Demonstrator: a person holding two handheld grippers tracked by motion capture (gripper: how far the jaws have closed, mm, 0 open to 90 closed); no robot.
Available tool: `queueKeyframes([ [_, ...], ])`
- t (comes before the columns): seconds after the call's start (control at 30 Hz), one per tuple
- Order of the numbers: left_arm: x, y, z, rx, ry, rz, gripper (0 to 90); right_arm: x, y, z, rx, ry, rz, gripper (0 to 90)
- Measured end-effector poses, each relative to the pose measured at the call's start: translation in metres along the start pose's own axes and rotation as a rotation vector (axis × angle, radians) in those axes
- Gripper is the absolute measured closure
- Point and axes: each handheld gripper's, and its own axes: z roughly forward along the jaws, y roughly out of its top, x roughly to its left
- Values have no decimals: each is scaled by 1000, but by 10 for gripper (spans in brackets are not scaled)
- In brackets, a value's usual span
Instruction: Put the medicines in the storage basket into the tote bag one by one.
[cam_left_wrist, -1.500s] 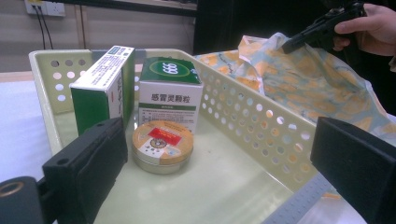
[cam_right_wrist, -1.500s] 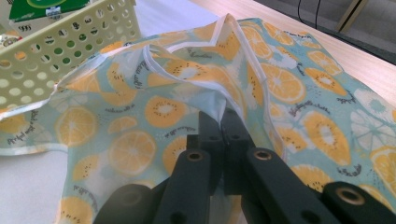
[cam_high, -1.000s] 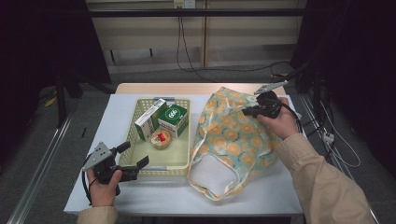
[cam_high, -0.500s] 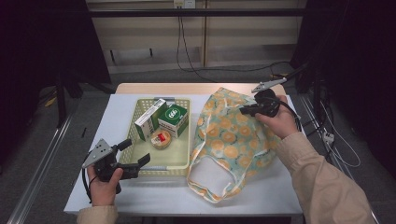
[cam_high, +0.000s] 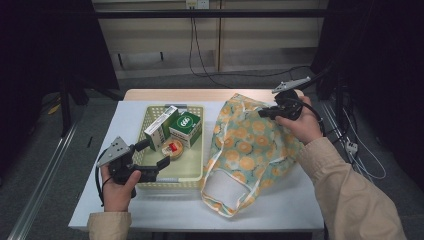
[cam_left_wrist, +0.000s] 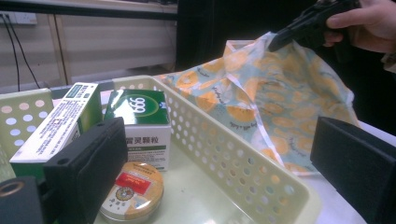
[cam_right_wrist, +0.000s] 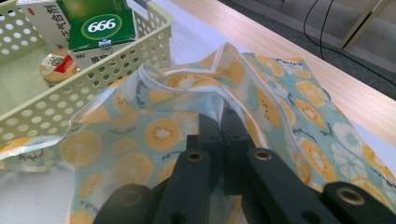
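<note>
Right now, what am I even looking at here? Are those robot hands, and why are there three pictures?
No robot: a person holds a hand tool with two black jaws in each hand. One picture comes from a camera above the table; the other two come from small cameras riding on each tool. The left gripper is open, just in front of a pale yellow basket. In the basket are a green box, a long white box and a small round tin. The right gripper is shut on the far edge of a fruit-print bag, lifting it off the white table.
</note>
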Motion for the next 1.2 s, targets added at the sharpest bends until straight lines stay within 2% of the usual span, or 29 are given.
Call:
queueKeyframes([
  [0.53,10,5,33,97,-22,3,40,-4,-9,-1,5,7,7,900],
  [0.6,12,5,36,111,-27,7,40,-6,-11,-1,0,15,19,900],
  [0.73,13,9,42,147,-43,-15,43,-8,-14,-2,0,14,22,900],
  [0.83,12,14,43,140,-44,16,45,-9,-15,-1,4,13,22,900],
  [0.9,11,19,44,131,-49,13,45,-9,-15,-1,5,14,20,900],
  [1.07,13,30,50,128,-38,37,45,-9,-15,-2,5,12,20,900],
  [1.2,17,31,62,162,-29,69,45,-8,-15,-2,4,11,22,900],
])
